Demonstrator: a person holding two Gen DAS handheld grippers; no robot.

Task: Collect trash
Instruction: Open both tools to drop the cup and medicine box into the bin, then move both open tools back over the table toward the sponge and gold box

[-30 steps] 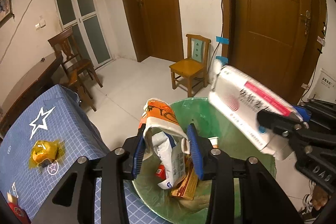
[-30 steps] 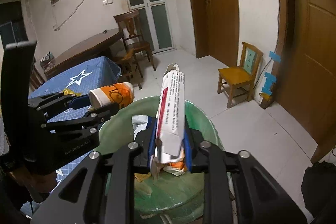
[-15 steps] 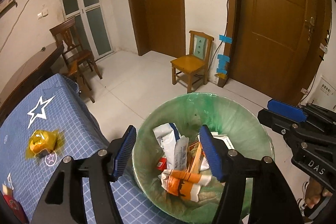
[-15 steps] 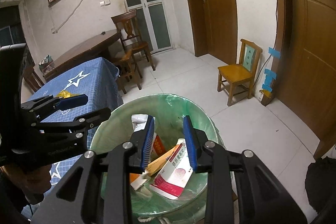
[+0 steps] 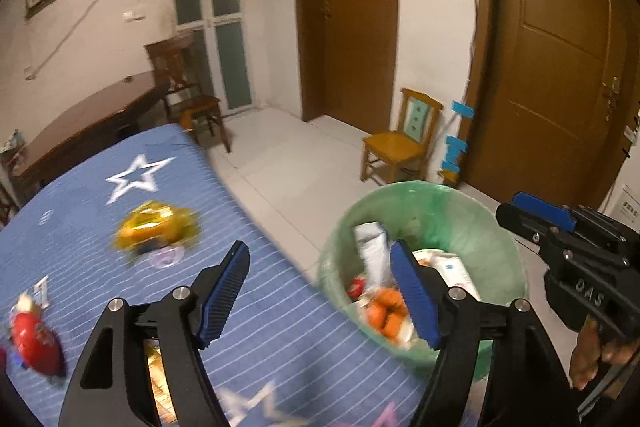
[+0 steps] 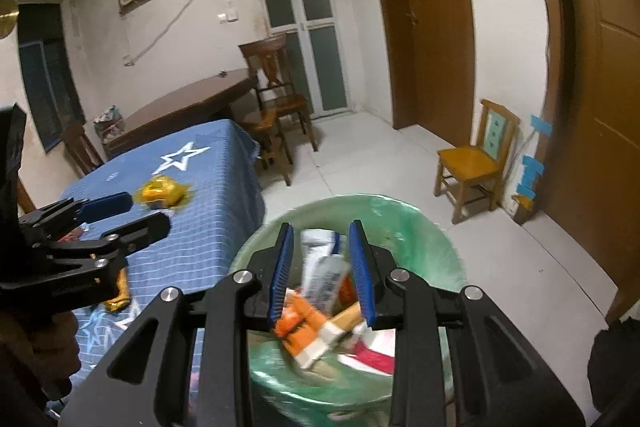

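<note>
Both wrappers have left the grippers and are now lying in the green-lined bin (image 5: 500, 227). The left gripper (image 5: 320, 291) is opening, empty, over the blue table (image 5: 120, 211); the right gripper (image 6: 322, 267) is hovering empty, jaws apart. A yellow wrapper (image 5: 154, 227) is waiting on the table.

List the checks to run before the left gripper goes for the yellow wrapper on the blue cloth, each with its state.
1. Left gripper empty: ok, nothing between its jaws, which are opening.
2. Right gripper empty: ok, its jaws stand apart over the bin with nothing held.
3. Yellow wrapper in view and uncovered: ok, it lies on the blue cloth, ahead and to the left of the left gripper.
4. Path to the wrapper free: ok, only bare cloth lies between.
5. Other trash left on the cloth: not ok, a red packet still lies near the left edge.
6. Room left in the bin: cannot tell, the trash inside is blurred.
</note>
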